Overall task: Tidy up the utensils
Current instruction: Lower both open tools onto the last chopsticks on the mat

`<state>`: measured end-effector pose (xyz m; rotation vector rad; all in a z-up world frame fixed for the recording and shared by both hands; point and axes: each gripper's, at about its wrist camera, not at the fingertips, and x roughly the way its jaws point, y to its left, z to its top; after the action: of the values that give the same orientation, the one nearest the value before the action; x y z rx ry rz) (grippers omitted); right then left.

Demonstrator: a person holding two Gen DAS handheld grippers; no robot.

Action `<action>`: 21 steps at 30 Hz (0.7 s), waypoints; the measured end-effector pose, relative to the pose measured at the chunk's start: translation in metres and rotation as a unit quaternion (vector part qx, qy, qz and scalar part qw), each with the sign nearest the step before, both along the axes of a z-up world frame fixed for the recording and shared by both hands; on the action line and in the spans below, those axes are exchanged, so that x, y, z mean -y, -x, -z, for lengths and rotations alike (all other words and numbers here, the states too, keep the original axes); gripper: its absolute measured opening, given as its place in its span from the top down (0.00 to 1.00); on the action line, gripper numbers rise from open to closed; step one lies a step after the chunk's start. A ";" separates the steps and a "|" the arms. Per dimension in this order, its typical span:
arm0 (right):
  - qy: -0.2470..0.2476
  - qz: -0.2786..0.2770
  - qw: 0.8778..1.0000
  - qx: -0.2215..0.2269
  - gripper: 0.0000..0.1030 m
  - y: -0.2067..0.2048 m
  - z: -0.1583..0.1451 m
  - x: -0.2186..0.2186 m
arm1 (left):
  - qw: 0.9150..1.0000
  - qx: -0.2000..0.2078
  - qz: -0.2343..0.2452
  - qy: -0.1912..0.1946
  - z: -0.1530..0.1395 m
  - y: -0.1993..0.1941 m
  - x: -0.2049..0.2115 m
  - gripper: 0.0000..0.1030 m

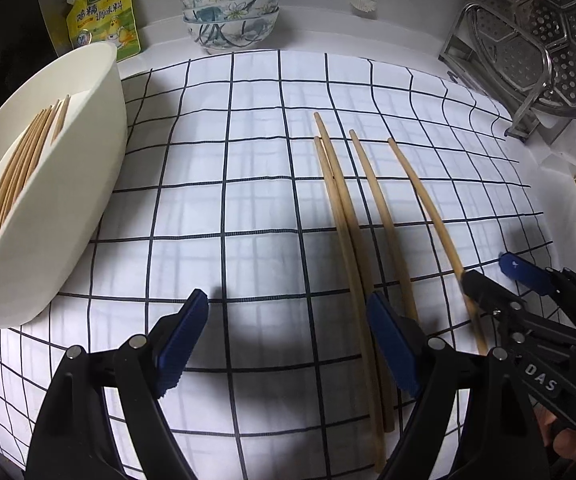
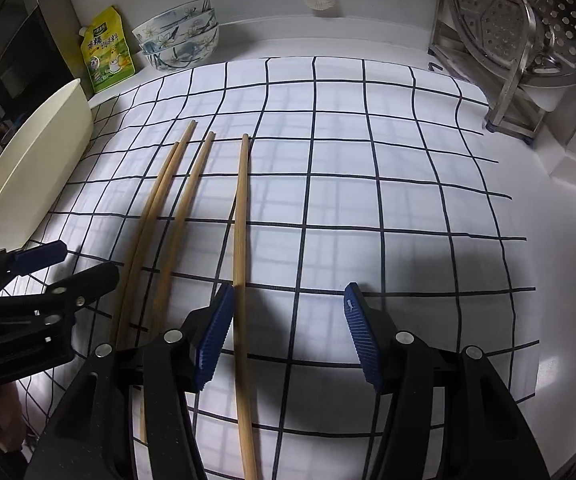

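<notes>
Four chopsticks lie lengthwise on the checked cloth, the rightmost one apart from the other three. The container sits on the cloth's left edge, tilted, with more chopsticks inside. Behind it stands a seasoning pouch; right of that, stacked bowls. A dish rack stands at far right. My left gripper hangs over the near cloth, jaws apart; my right gripper straddles the rightmost chopstick.
</notes>
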<state>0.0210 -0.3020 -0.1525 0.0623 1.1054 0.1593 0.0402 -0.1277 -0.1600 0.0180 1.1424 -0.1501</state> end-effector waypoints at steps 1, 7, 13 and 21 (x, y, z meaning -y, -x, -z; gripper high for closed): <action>-0.001 0.000 1.000 0.000 0.47 0.000 0.000 0.000 | 1.000 0.000 0.000 -0.002 0.002 0.000 0.000 0.22; -0.005 -0.006 1.000 0.002 0.47 0.002 -0.001 -0.002 | 1.000 0.001 -0.003 -0.009 0.006 0.002 0.002 0.21; -0.005 -0.012 1.000 0.004 0.47 0.002 -0.003 -0.005 | 0.999 0.002 -0.014 -0.036 0.009 0.001 0.004 0.20; 0.033 -0.040 0.999 0.007 0.47 0.001 0.002 -0.018 | 0.997 0.005 -0.059 -0.043 0.008 -0.008 -0.008 0.21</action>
<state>0.0201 -0.2842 -0.1542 -0.0425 1.0990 0.1953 0.0480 -0.1200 -0.1684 0.0270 1.1368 0.0049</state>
